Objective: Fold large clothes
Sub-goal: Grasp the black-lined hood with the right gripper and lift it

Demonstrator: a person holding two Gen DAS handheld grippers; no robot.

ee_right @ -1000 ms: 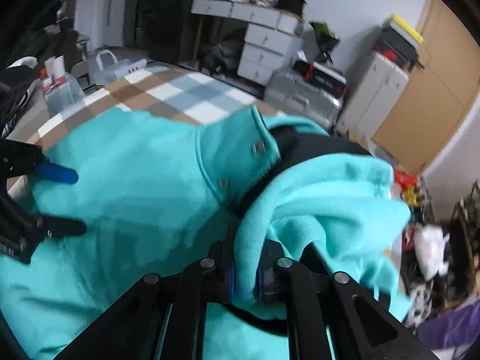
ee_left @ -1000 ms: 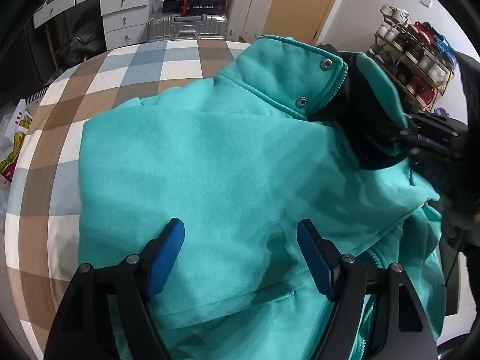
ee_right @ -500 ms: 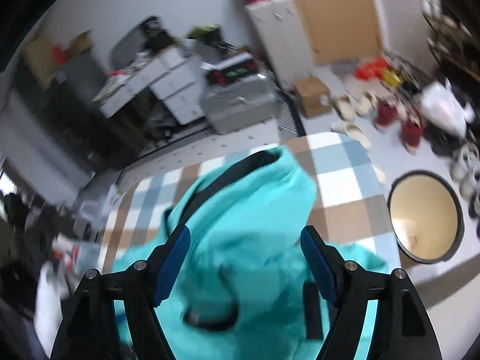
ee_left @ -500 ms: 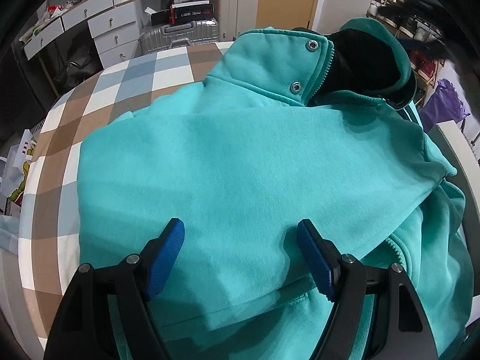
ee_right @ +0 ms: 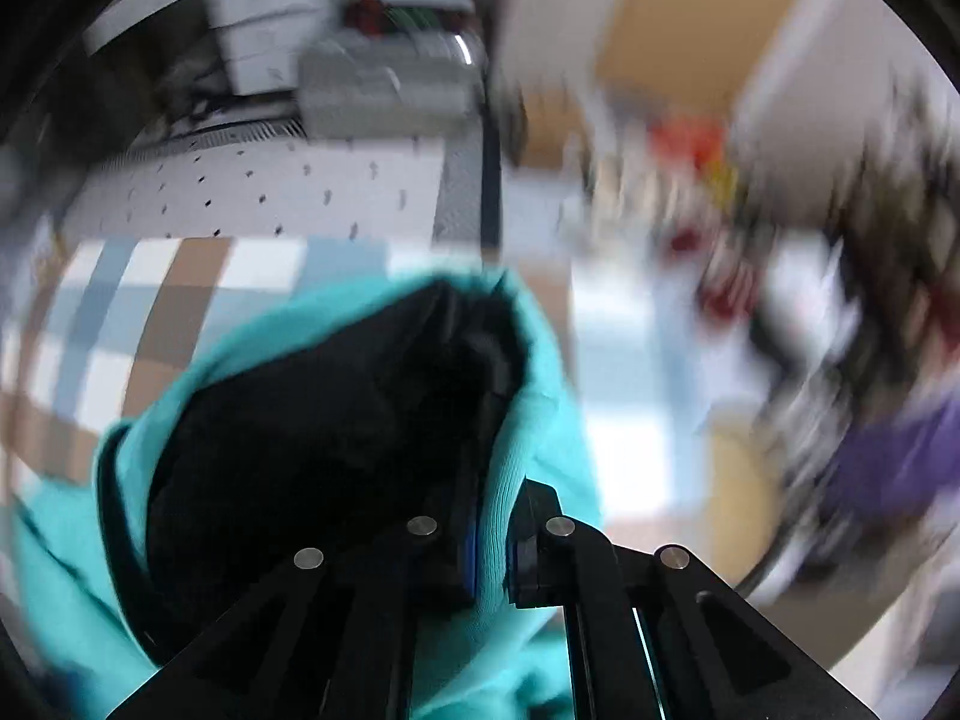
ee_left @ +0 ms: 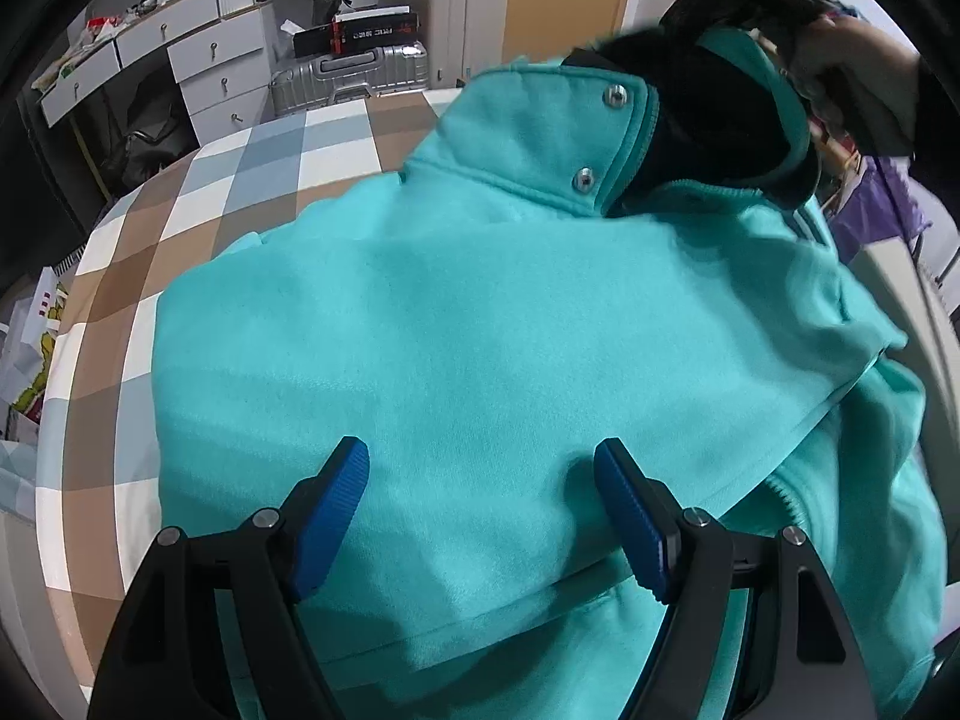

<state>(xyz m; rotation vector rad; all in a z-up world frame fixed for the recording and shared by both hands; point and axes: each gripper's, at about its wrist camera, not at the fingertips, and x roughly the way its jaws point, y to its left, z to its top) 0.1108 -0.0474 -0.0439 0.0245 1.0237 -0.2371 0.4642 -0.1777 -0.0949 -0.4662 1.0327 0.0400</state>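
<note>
While the left hand-held gripper (ee_left: 480, 504) gapes over the jacket (ee_left: 480, 330), the right hand-held gripper (ee_right: 493, 546) clamps its hood edge (ee_right: 510, 450).

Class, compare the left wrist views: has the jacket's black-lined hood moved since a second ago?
Yes. The hood has lifted off the jacket and risen toward the top of the view, away from the collar snaps, with the right gripper shut on its edge.

Beyond the fingers: checkered tablecloth (ee_left: 198, 222); past it, silver suitcase (ee_left: 351, 69), white drawer unit (ee_left: 180, 54), purple bag (ee_left: 882, 210) far right.
</note>
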